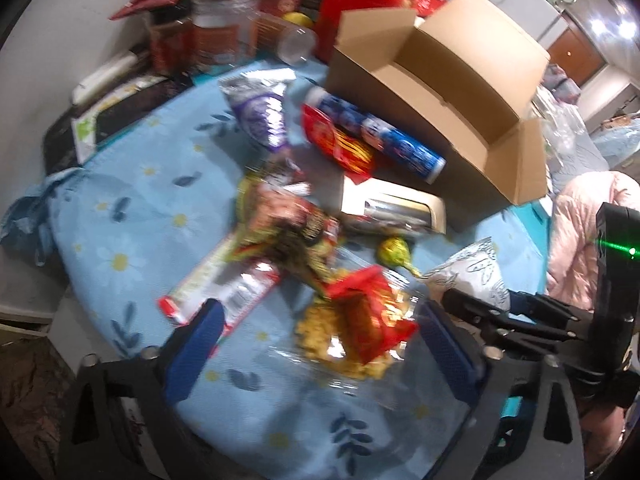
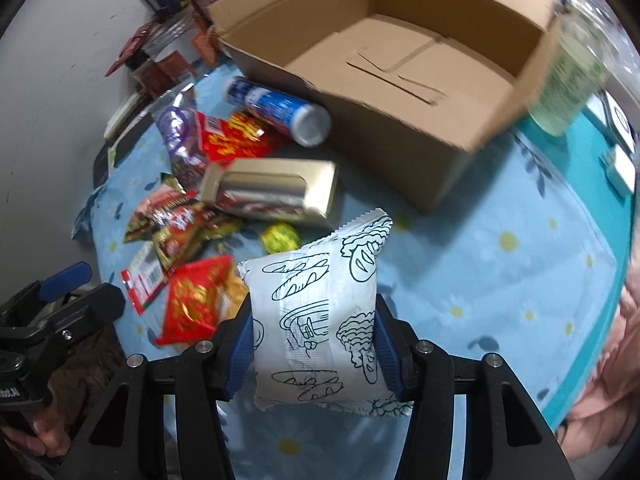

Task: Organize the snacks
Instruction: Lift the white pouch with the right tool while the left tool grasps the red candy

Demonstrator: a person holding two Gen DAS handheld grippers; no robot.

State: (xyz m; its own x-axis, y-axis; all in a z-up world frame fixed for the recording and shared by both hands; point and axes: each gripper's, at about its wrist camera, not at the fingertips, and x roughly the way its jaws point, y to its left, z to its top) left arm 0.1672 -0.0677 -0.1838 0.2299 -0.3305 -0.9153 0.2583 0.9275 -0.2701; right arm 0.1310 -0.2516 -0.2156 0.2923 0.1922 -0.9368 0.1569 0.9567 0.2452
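While the right gripper [image 2: 314, 354] clamps a puffy white pouch [image 2: 320, 320] printed with dark-green line drawings of bread, its two blue ribbed pads [image 2: 240, 354] press into the pouch's sides and crease the soft film. The pouch has a zigzag-cut top seal and stands roughly upright above the tablecloth [image 2: 500, 280], a light-blue fabric dotted with white daisies and dark leaves.

Beyond it sits one open corrugated cardboard box [image 2: 400, 80], rectangular, with flaps up and nothing visible inside but its folded bottom panels. Along the box's near-left wall lies one blue-and-white cylindrical tube [image 2: 276, 106] with a silvery end. Beside that are a glossy red-and-yellow packet [image 2: 234, 138], a purple-and-silver foil bag [image 2: 176, 132], and one cream carton with a cut-out window [image 2: 272, 194] showing shiny foil. A crinkled green-and-red packet [image 2: 180, 226], a small round yellow-green wrapped sweet [image 2: 280, 236], a flat red-and-white strip pack [image 2: 142, 280] and a red foil pouch [image 2: 196, 304] lie in a loose pile nearer the camera.

From the left wrist view, the left gripper [image 1: 316, 340] hovers with its jaws spread wide on either side of that red foil pouch [image 1: 368, 320], which rests on a clear bag of yellow puffed pieces [image 1: 344, 354]; whether the pads touch anything is blurred. Jars and tins [image 1: 224, 24] crowd the table's far edge.
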